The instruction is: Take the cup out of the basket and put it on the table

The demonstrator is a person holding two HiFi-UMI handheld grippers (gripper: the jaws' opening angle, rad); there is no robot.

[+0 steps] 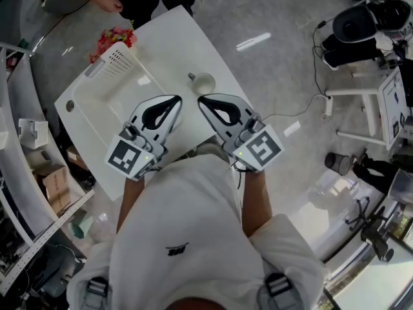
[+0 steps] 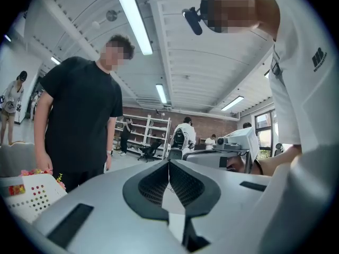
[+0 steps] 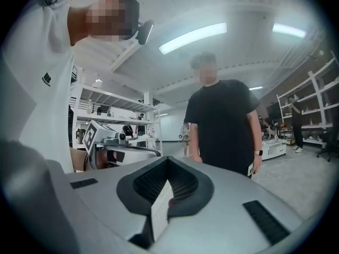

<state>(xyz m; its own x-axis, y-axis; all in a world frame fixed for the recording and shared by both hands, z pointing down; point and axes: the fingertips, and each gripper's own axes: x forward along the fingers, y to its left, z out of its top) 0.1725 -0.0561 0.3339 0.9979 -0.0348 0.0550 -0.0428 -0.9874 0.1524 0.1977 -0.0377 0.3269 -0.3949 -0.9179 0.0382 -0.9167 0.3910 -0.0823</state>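
Observation:
A pale cup with a small handle stands upright on the white table, to the right of the white perforated basket. A corner of the basket also shows in the left gripper view. Both grippers are held close to my body over the table's near edge and point level, away from me. The left gripper has its jaws together with nothing between them. The right gripper is likewise shut and empty. The cup sits a short way beyond the two tips, untouched.
A person in a black shirt stands at the table's far side, one hand near the basket. Red and yellow flowers lie by the basket's far rim. Shelving lines the left; machines and a white cable are right.

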